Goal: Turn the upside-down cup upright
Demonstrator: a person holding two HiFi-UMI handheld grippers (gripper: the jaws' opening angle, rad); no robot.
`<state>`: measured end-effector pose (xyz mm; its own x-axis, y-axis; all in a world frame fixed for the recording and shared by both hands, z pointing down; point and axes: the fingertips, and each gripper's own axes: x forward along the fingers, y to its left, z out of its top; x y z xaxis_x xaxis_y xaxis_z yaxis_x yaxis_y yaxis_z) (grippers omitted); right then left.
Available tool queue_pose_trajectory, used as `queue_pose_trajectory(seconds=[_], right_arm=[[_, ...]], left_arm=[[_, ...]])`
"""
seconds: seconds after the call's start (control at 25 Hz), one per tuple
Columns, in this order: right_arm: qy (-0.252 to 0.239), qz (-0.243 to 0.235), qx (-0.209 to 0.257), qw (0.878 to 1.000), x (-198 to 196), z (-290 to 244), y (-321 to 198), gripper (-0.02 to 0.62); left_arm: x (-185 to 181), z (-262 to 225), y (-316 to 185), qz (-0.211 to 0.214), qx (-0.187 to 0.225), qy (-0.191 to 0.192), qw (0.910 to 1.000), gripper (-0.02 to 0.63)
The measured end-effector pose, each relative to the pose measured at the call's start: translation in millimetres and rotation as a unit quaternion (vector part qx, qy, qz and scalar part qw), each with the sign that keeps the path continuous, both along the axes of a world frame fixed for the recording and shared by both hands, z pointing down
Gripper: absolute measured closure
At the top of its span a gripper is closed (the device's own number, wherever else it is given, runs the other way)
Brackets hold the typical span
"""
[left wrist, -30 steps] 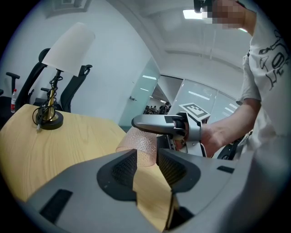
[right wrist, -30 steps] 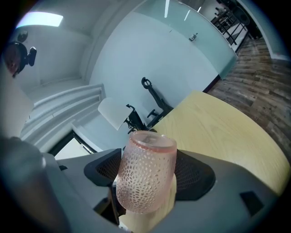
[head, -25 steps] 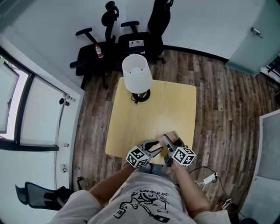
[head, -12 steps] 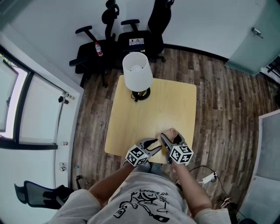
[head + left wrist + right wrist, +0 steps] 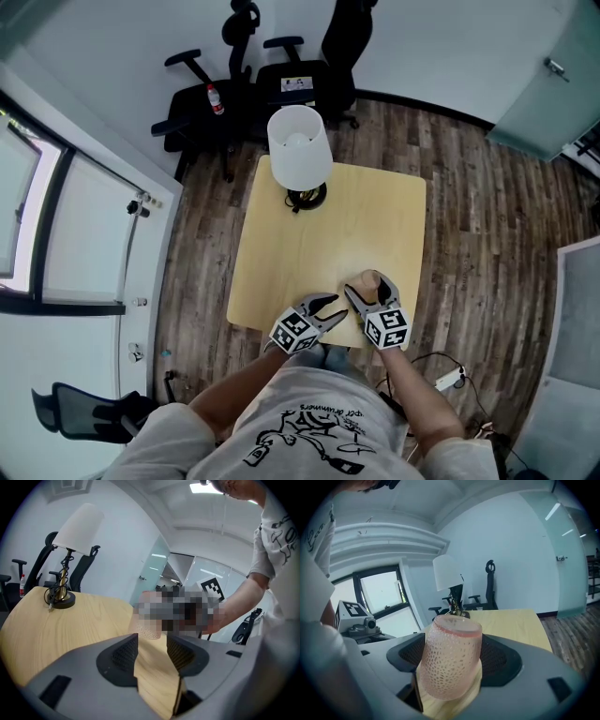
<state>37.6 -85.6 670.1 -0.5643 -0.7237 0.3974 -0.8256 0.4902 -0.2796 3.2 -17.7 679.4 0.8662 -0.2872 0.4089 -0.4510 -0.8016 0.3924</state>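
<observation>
A pink dimpled cup sits between the pads of my right gripper, which is shut on it. The cup leans a little, its narrower end up and its wider end down on the yellow table. In the head view the cup is near the table's front edge, inside my right gripper. My left gripper is just left of it; its jaws have just been opening and nothing is between them. In the left gripper view the cup's lower part shows beyond my left gripper.
A lamp with a white shade stands at the far side of the table, its cord by its base. Black office chairs stand behind it on the wooden floor. The table's front edge is just under both grippers.
My right gripper has rolled with the cup in it, and the cup has shifted slightly left. My left gripper has stayed in place and its jaws stand a little wider.
</observation>
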Motion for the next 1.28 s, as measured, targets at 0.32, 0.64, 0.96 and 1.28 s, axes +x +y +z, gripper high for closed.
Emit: queue_pose_trajectory(seconds=[0.32, 0.64, 0.96, 1.28], right_arm=[[0.051, -0.008, 0.017, 0.999, 2.9, 23.2, 3.6, 0.242], [0.095, -0.035, 0.022, 0.995, -6.6, 46.7, 12.6, 0.242], [0.113, -0.056, 0.028, 0.992, -20.4, 61.8, 20.0, 0.242], [0.124, -0.065, 0.027, 0.990, -25.6, 72.3, 22.8, 0.242]], left_arm=[[-4.2, 5.7, 1.6, -0.002, -0.001, -0.008, 1.0000, 0.425], [-9.6, 8.0, 4.8, -0.006, -0.006, -0.012, 0.9999, 0.425], [-13.5, 12.2, 12.3, -0.009, -0.014, -0.014, 0.9998, 0.425], [-16.5, 16.7, 14.9, -0.019, -0.020, -0.015, 0.9995, 0.425]])
